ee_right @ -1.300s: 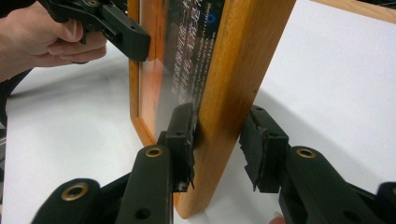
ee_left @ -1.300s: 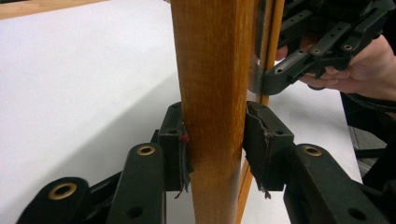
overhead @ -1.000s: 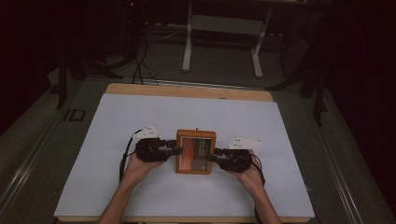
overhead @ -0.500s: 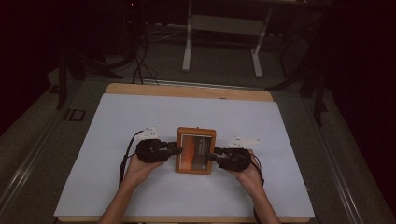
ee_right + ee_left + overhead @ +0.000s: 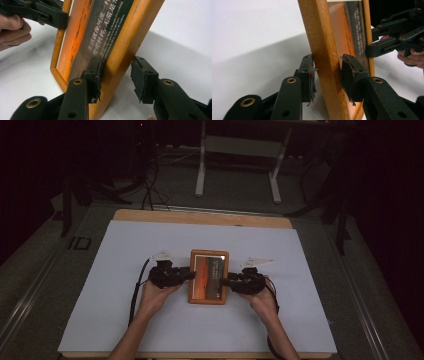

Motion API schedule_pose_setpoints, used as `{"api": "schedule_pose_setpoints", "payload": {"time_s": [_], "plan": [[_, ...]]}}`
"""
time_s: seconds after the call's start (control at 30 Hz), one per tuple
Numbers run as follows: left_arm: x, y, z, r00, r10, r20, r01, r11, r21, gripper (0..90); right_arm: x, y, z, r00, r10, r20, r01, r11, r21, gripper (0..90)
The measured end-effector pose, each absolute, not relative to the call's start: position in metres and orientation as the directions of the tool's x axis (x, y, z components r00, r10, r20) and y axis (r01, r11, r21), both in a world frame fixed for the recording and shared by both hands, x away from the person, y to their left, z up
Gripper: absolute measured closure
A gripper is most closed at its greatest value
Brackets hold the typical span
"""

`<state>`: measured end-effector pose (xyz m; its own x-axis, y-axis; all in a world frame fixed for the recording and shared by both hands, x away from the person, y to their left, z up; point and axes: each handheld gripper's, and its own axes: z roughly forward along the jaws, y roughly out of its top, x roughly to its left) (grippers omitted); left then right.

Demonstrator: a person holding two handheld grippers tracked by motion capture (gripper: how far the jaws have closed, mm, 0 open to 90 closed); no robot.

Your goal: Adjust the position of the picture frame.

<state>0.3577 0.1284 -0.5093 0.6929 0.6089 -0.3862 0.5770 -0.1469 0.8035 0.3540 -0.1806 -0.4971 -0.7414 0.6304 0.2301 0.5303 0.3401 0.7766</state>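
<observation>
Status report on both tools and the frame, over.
Left tool and right tool straddling opposite edges of the wooden picture frame, jaws just opening, gaps showing. Frame on the white table. Nothing in the way.

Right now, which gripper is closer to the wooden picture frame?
Left, narrowly. The left gripper, jaws just opening, straddles the picture frame closely at its left edge; the right gripper, jaws also just opening, straddles its right edge with one pad clearly apart.

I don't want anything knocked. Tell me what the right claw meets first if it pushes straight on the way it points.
The wooden picture frame: its edge already sits between the right claw's open jaws, so it meets the frame at once. Beyond it waits the left claw, though depth is unclear.
</observation>
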Motion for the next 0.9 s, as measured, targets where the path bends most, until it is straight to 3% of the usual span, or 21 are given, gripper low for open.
{"api": "schedule_pose_setpoints", "payload": {"time_s": [0.53,0.7,0.9], "plan": [[0.387,0.118,-0.525,0.572,0.650,-0.499,0.732,-0.130,0.669,55.0,0.388,-0.185,-0.519,-0.643,0.622,0.447,0.708,0.260,0.656,55.0],[0.390,0.115,-0.530,0.554,0.661,-0.506,0.748,-0.129,0.651,51.7,0.392,-0.184,-0.525,-0.608,0.629,0.484,0.743,0.237,0.626,53.0],[0.387,0.112,-0.530,0.580,0.679,-0.450,0.721,-0.172,0.671,46.0,0.392,-0.182,-0.528,-0.600,0.635,0.487,0.749,0.231,0.621,50.8]]}}
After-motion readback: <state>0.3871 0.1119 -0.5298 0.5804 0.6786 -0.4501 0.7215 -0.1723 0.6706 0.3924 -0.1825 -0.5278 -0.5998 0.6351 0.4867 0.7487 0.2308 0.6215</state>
